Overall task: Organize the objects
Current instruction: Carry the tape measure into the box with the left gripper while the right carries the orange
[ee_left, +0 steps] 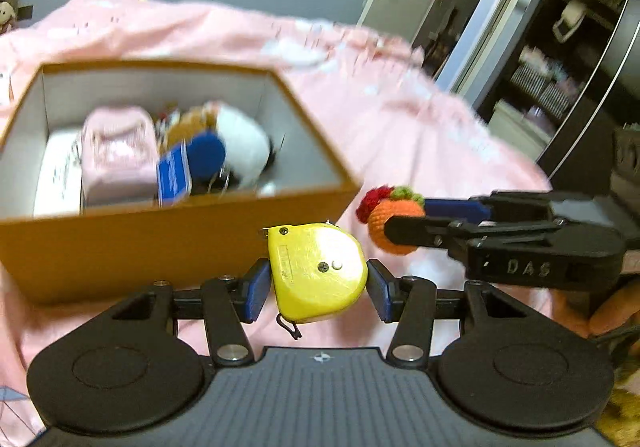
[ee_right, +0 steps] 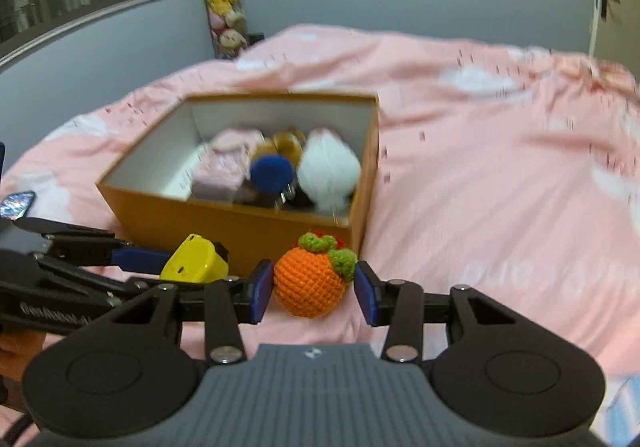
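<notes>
Pink-sheeted bed carries 1 open cardboard box.

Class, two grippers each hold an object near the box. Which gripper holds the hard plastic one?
The left gripper: it holds the yellow tape measure. The right gripper holds a soft crocheted orange.

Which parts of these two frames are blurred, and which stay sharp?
Left wrist view: the box and its contents smear with motion blur, while the tape measure stays crisp. Right wrist view: bedspread and box streaked, crocheted orange sharp; fisheye bends the walls.
</notes>
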`<state>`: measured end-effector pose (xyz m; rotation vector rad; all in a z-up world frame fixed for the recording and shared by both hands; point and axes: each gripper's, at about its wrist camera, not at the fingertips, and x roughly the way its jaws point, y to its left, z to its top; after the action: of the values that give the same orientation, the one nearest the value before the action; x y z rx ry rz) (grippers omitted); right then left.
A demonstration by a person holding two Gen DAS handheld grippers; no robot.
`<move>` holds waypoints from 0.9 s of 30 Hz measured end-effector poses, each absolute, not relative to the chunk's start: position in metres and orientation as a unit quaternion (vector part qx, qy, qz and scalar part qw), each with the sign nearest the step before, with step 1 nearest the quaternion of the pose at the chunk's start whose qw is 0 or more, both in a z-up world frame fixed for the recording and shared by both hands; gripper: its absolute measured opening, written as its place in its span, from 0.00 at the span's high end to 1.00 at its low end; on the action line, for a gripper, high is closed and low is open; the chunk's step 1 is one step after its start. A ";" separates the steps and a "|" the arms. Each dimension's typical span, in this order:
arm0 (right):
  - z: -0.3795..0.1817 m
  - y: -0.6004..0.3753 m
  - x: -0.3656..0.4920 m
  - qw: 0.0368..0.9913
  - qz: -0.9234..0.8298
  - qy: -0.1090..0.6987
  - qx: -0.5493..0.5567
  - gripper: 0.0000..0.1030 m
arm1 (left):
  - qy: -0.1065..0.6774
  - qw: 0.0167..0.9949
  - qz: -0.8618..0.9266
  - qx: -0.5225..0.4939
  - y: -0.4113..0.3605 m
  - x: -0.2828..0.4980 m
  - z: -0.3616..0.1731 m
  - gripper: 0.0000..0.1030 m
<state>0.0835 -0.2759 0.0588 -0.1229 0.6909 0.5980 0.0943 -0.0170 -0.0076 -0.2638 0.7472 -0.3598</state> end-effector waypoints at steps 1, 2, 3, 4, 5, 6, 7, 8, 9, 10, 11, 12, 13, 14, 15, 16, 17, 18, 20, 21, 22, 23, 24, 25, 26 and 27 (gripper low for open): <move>0.066 -0.275 0.083 0.897 0.293 0.324 -0.064 0.55 | 0.354 0.909 -0.176 -0.132 -0.016 0.095 -0.002 0.43; 0.072 -0.273 0.083 0.898 0.297 0.317 -0.068 0.55 | 0.346 0.912 -0.175 -0.136 -0.012 0.102 -0.001 0.43; 0.079 -0.271 0.084 0.899 0.302 0.309 -0.074 0.55 | 0.337 0.915 -0.173 -0.138 -0.011 0.104 0.004 0.43; 0.085 -0.268 0.085 0.900 0.306 0.301 -0.080 0.55 | 0.328 0.918 -0.171 -0.140 -0.008 0.111 0.009 0.43; 0.089 -0.265 0.087 0.900 0.309 0.295 -0.085 0.55 | 0.321 0.921 -0.168 -0.142 -0.007 0.114 0.015 0.43; 0.093 -0.262 0.090 0.900 0.313 0.290 -0.091 0.55 | 0.316 0.923 -0.165 -0.145 -0.003 0.120 0.020 0.43; 0.097 -0.257 0.094 0.900 0.315 0.285 -0.098 0.55 | 0.313 0.924 -0.161 -0.147 -0.001 0.123 0.023 0.43; 0.100 -0.253 0.099 0.900 0.316 0.282 -0.103 0.55 | 0.312 0.925 -0.155 -0.148 0.002 0.127 0.025 0.43; 0.101 -0.248 0.104 0.899 0.318 0.282 -0.109 0.55 | 0.313 0.926 -0.150 -0.148 0.004 0.131 0.027 0.43; 0.101 -0.242 0.110 0.897 0.318 0.285 -0.115 0.55 | 0.313 0.926 -0.146 -0.150 0.006 0.135 0.028 0.43; 0.100 -0.236 0.118 0.895 0.317 0.292 -0.118 0.55 | 0.314 0.926 -0.143 -0.152 0.008 0.139 0.028 0.43; 0.098 -0.231 0.125 0.891 0.317 0.301 -0.122 0.55 | 0.318 0.925 -0.140 -0.154 0.010 0.144 0.027 0.43; 0.094 -0.226 0.133 0.886 0.318 0.313 -0.126 0.55 | 0.321 0.924 -0.136 -0.157 0.012 0.147 0.024 0.43; 0.090 -0.222 0.140 0.881 0.318 0.325 -0.133 0.55 | 0.324 0.923 -0.134 -0.160 0.013 0.152 0.021 0.43; 0.085 -0.217 0.149 0.876 0.315 0.339 -0.139 0.55 | 0.327 0.922 -0.131 -0.163 0.015 0.157 0.017 0.43; 0.082 -0.215 0.153 0.872 0.313 0.349 -0.144 0.55 | 0.330 0.920 -0.129 -0.165 0.016 0.159 0.013 0.43; 0.078 -0.212 0.159 0.866 0.314 0.359 -0.152 0.55 | 0.335 0.918 -0.128 -0.169 0.017 0.163 0.010 0.43; 0.074 -0.209 0.163 0.861 0.314 0.367 -0.159 0.55 | 0.339 0.916 -0.127 -0.173 0.018 0.167 0.006 0.43; 0.066 -0.202 0.171 0.851 0.313 0.381 -0.180 0.55 | 0.347 0.913 -0.125 -0.176 0.019 0.171 0.001 0.43; 0.063 -0.200 0.174 0.846 0.312 0.387 -0.190 0.55 | 0.351 0.911 -0.125 -0.178 0.020 0.174 -0.003 0.43; 0.058 -0.197 0.177 0.840 0.311 0.395 -0.202 0.55 | 0.354 0.909 -0.125 -0.179 0.021 0.177 -0.006 0.43; 0.055 -0.194 0.179 0.836 0.310 0.401 -0.211 0.55 | 0.358 0.908 -0.125 -0.180 0.021 0.180 -0.008 0.43; 0.052 -0.191 0.182 0.829 0.312 0.408 -0.219 0.55 | 0.362 0.906 -0.124 -0.180 0.022 0.182 -0.010 0.43; 0.049 -0.188 0.185 0.824 0.314 0.415 -0.225 0.55 | 0.365 0.905 -0.123 -0.181 0.022 0.184 -0.012 0.43; 0.046 -0.185 0.187 0.819 0.314 0.421 -0.230 0.55 | 0.367 0.904 -0.123 -0.182 0.023 0.185 -0.014 0.43; 0.044 -0.182 0.189 0.815 0.314 0.426 -0.237 0.55 | 0.370 0.903 -0.124 -0.183 0.023 0.186 -0.015 0.43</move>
<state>0.1893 -0.1825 0.0436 -0.5054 0.9079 0.6692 0.1860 0.0231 -0.0152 -0.3781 0.7643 -0.2564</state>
